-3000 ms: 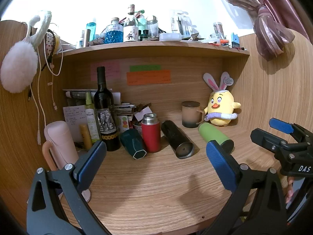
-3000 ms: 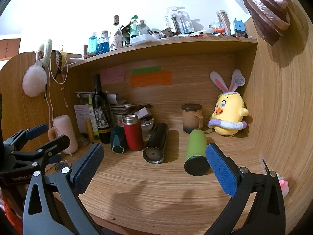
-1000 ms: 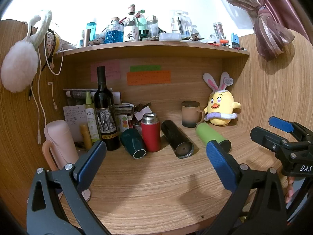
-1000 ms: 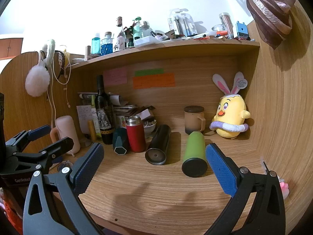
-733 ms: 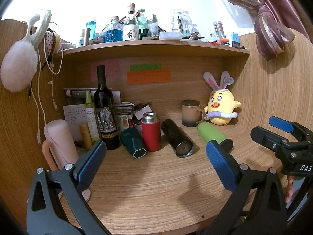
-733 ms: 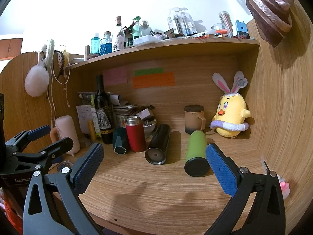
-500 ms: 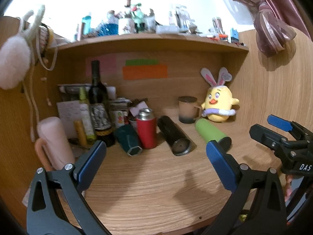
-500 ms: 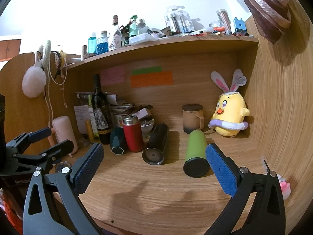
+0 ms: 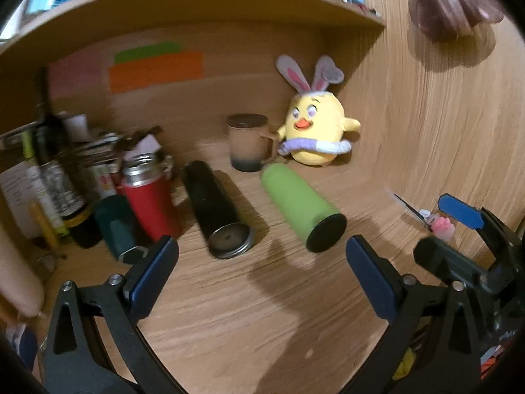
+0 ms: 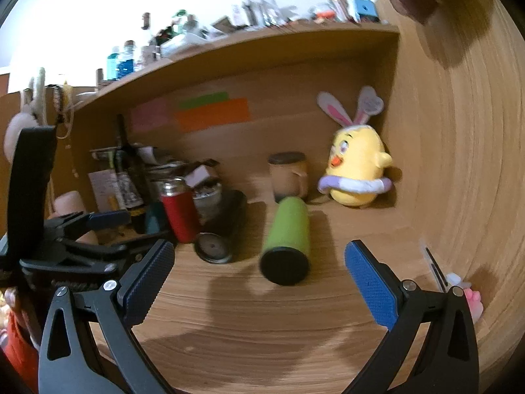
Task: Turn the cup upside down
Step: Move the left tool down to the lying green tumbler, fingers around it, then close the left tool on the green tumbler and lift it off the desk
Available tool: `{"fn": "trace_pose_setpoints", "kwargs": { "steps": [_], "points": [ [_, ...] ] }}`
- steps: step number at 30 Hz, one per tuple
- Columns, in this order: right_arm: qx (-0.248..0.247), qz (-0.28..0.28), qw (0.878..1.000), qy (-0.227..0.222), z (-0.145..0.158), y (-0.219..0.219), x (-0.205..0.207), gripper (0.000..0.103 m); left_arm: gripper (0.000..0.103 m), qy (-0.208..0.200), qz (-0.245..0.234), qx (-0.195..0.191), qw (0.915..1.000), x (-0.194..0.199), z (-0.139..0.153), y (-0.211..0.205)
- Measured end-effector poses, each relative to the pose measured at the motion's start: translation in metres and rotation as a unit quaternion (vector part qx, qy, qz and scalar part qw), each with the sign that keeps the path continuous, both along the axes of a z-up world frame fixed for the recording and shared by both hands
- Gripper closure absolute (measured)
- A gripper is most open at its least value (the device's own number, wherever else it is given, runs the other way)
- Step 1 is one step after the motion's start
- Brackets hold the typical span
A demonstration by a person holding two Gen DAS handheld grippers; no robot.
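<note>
A green cup (image 9: 300, 207) lies on its side on the wooden desk, its black end toward me; it also shows in the right wrist view (image 10: 288, 234). A black cup (image 9: 215, 208) lies on its side left of it, also seen in the right wrist view (image 10: 226, 233). My left gripper (image 9: 262, 272) is open and empty, close in front of both cups. My right gripper (image 10: 259, 275) is open and empty, just short of the green cup's end. Each gripper shows in the other's view, the right one (image 9: 466, 236) and the left one (image 10: 98, 233).
A red flask (image 9: 147, 193) and a dark teal cup (image 9: 118, 229) stand at the left with a wine bottle (image 9: 55, 170). A brown lidded mug (image 9: 249, 142) and a yellow plush chick (image 9: 315, 134) sit at the back. Wooden walls (image 9: 443, 115) and a shelf close in.
Both grippers have moved forward and down toward the lying cups, which now look larger and nearer. The views are blurred from motion. Both stay open.
</note>
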State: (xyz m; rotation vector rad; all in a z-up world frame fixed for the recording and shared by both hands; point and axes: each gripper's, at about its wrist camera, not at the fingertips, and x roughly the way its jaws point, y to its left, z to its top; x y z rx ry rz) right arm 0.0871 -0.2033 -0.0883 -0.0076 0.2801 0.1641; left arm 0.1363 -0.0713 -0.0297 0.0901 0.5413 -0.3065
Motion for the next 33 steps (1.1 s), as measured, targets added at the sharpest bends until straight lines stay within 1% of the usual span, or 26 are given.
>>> {"fn": "trace_pose_setpoints", "kwargs": {
  "steps": [3, 7, 9, 10, 11, 12, 13, 15, 17, 19, 21, 22, 27, 33],
  "points": [
    [0.009, -0.012, 1.000, 0.008, -0.006, -0.014, 0.008, 0.000, 0.000, 0.015, -0.017, 0.006, 0.9997, 0.019, -0.002, -0.014],
    [0.018, -0.032, 0.999, 0.022, -0.016, -0.034, 0.021, 0.000, 0.000, 0.054, -0.044, 0.002, 0.9976, 0.050, -0.006, -0.033],
    [0.019, -0.039, 0.999, 0.031, -0.022, -0.041, 0.026, 0.000, 0.000, 0.066, -0.047, 0.005, 0.9967, 0.065, -0.009, -0.042],
    [0.021, -0.043, 0.998, 0.036, -0.026, -0.045, 0.029, 0.000, 0.006, 0.075, -0.050, 0.007, 0.9959, 0.074, -0.012, -0.048],
    [0.022, -0.045, 0.998, 0.039, -0.028, -0.049, 0.031, 0.000, 0.014, 0.084, -0.051, 0.009, 0.9951, 0.081, -0.015, -0.052],
    [0.023, -0.048, 0.998, 0.043, -0.031, -0.053, 0.033, 0.000, 0.018, 0.094, -0.053, 0.013, 0.9941, 0.089, -0.019, -0.057],
    [0.024, -0.051, 0.997, 0.047, -0.033, -0.056, 0.034, 0.000, 0.021, 0.105, -0.054, 0.017, 0.9928, 0.098, -0.023, -0.062],
    [0.026, -0.055, 0.997, 0.052, -0.038, -0.061, 0.035, 0.000, 0.021, 0.125, -0.050, 0.021, 0.9907, 0.113, -0.032, -0.069],
    [0.030, -0.057, 0.996, 0.056, -0.041, -0.067, 0.037, 0.000, 0.028, 0.140, -0.046, 0.024, 0.9888, 0.125, -0.040, -0.074],
    [0.033, -0.059, 0.996, 0.060, -0.043, -0.070, 0.038, 0.000, 0.032, 0.153, -0.045, 0.025, 0.9868, 0.133, -0.049, -0.078],
    [0.034, -0.060, 0.996, 0.063, -0.045, -0.072, 0.038, 0.000, 0.033, 0.160, -0.051, 0.017, 0.9857, 0.133, -0.055, -0.079],
    [0.036, -0.060, 0.995, 0.064, -0.046, -0.073, 0.038, 0.000, 0.035, 0.158, -0.052, 0.015, 0.9860, 0.132, -0.056, -0.078],
    [0.044, -0.059, 0.995, 0.065, -0.047, -0.073, 0.036, 0.000, 0.038, 0.146, -0.053, 0.019, 0.9877, 0.119, -0.055, -0.076],
    [0.040, -0.058, 0.996, 0.059, -0.041, -0.063, 0.026, 0.000, 0.043, 0.140, -0.058, 0.028, 0.9881, 0.094, -0.054, -0.062]
  ]
}}
